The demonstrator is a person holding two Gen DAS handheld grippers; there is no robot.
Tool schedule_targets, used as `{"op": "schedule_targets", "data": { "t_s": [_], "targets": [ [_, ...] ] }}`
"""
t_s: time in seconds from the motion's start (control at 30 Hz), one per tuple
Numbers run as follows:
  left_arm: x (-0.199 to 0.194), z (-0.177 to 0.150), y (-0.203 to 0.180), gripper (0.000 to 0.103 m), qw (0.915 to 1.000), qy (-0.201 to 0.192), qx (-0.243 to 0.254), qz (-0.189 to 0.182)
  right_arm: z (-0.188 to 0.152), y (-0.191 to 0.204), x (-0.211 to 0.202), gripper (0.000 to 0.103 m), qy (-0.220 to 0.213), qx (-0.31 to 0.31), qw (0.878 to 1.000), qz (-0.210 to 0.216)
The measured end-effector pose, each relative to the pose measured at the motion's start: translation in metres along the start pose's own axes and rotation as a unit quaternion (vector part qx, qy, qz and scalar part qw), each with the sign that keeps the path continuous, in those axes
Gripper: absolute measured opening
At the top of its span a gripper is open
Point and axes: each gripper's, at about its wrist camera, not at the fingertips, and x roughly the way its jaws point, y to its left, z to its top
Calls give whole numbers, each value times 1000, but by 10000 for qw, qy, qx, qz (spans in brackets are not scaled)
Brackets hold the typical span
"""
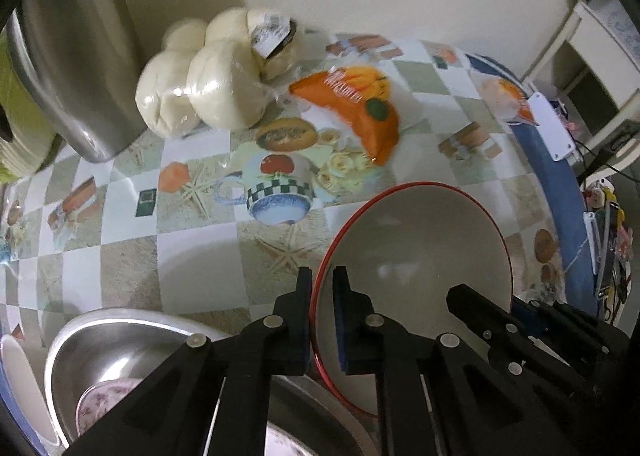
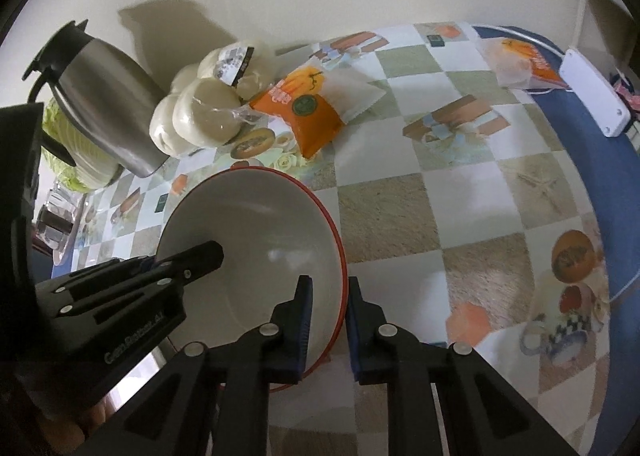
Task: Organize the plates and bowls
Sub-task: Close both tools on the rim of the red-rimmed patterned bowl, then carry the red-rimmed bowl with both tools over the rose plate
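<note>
A table under a checked oilcloth (image 2: 400,216) printed with fruit and teapots stood against a pale wall, cluttered along the upper left of both frames with a steel thermos jug (image 2: 104,104), a bag of white buns (image 1: 200,84) and an orange snack packet (image 2: 308,112).

The red-rimmed white bowl (image 1: 416,256) sat low in both views, right of centre for the left wrist and left of centre for the right wrist. Each claw was clenched on its rim from an opposite side: the left gripper (image 1: 322,296) at the lower centre of its view, the right gripper (image 2: 328,304) likewise, one pad inside the wall and one outside.

In the lower left of the left view lay a steel bowl (image 1: 120,352) with a small floral dish (image 1: 104,404) inside it. To carry the bowl well, both hands probably needed to rise together and level, since thin-rim pinches could slip if either side twisted.
</note>
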Motion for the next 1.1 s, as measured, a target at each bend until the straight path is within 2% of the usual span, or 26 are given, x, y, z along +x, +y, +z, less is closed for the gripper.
{"op": "schedule_targets", "data": {
  "t_s": [0.3,0.53,1.1],
  "targets": [
    [-55,-17,-5,10,9993,-361,-67,9,-10,12,-50,17,-254,-128,9996,-1],
    [-91,-48,8,10,9985,-473,-251,60,-31,36,-83,17,-318,-335,9989,27],
    [-138,-125,59,10,9960,-479,-750,114,-97,99,-112,17,-82,-619,9978,213]
  ]
}}
